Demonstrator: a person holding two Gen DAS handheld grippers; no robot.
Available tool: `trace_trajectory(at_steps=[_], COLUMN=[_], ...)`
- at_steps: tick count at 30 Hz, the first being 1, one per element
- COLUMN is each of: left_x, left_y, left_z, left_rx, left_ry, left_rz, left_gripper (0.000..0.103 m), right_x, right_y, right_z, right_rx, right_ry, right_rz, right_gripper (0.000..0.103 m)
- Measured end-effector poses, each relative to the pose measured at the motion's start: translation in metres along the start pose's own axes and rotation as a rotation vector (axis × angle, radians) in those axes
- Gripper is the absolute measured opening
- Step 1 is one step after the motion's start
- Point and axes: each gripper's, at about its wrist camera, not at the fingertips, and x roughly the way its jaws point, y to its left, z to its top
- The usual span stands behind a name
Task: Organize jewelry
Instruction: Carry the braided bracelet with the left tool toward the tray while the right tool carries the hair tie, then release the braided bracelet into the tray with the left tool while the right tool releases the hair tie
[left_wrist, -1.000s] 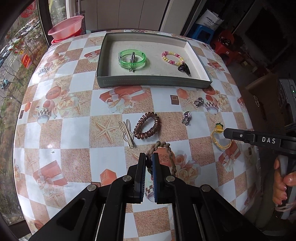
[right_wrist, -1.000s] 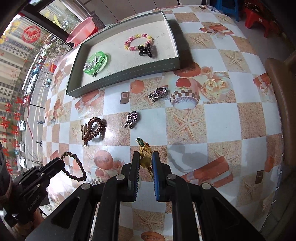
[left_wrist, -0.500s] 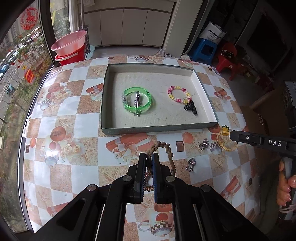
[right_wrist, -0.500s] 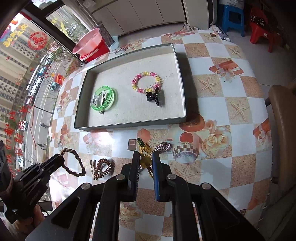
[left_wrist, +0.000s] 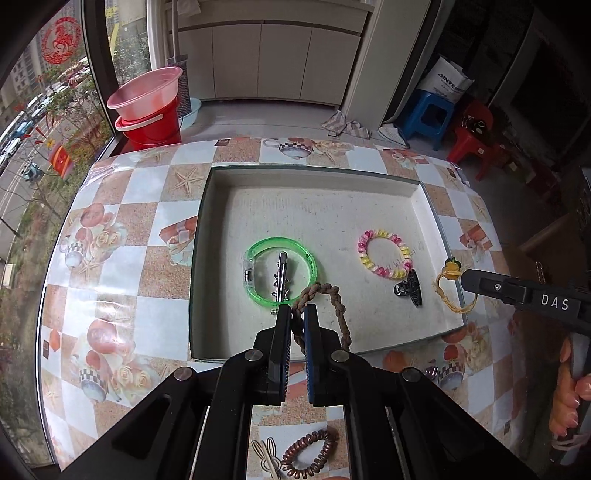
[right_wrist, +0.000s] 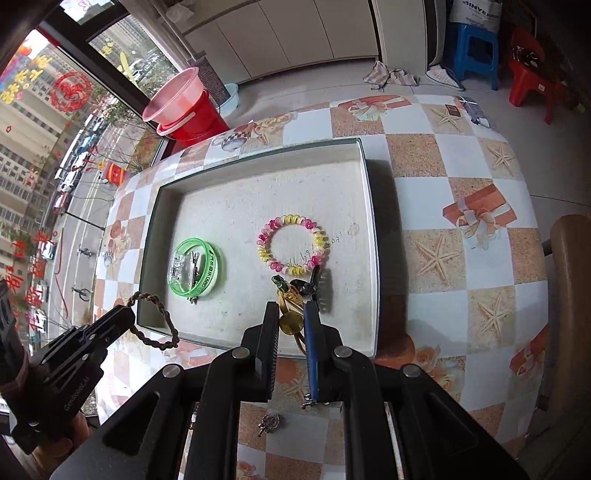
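Pinching a brown braided loop (left_wrist: 334, 306), your left hand-held gripper (left_wrist: 298, 314) hangs over the near part of the tray (left_wrist: 195, 258), its jaws pressed together on the cord. The loop dangles at 1 o'clock from the fingertips, just beside the green bangle (left_wrist: 280, 273) that lies on the tray floor with a metal clip (left_wrist: 282, 273) across it. Your right hand-held gripper (right_wrist: 290, 314) is clamped on a yellow cord (right_wrist: 290, 321) with a small green charm, held above the tray's near right part. At 12 o'clock from it lie the black claw clip (right_wrist: 312, 286) and, farther off, the pink-and-yellow coil (right_wrist: 291, 243). Outside the tray, on the surface near you, remain a brown spiral tie (left_wrist: 310, 456), a rabbit-shaped pin (left_wrist: 267, 456) and a small metal charm (right_wrist: 269, 422).
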Motion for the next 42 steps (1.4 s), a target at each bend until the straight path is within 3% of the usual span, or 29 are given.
trace_trajectory(at_steps=[13, 30, 32, 34, 39, 42], left_x=[0.059, 0.082, 0.08, 0.075, 0.064, 0.057], left_y=[-0.035, -0.047, -0.046, -0.046, -0.047, -0.046], left_z=[0.024, 0.015, 0.015, 0.016, 0.016, 0.015], left_rx=[0.075, 0.185, 0.178, 0.173, 0.168, 0.165], left_ry=[0.022, 0.056, 0.058, 0.052, 0.04, 0.036], left_rz=[0.04, 0.177, 0.17, 0.166, 0.157, 0.153], left_gripper=[0.02, 0.02, 0.02, 0.02, 0.021, 0.021], right_x=[0.046, 0.083, 0.083, 0.079, 0.061, 0.049], right_y=[-0.01, -0.018, -0.019, -0.021, -0.021, -0.019], right_z=[0.042, 0.039, 0.04, 0.04, 0.041, 0.038], right_rx=[-0.016, -0.013, -0.005, 0.007, 0.041, 0.049], right_ry=[-0.014, 0.078, 0.085, 0.073, 0.034, 0.015], right_rz=[-0.069, -0.058, -0.056, -0.042, 0.019, 0.038], right_gripper=[0.014, 0.016, 0.029, 0.057, 0.06, 0.07])
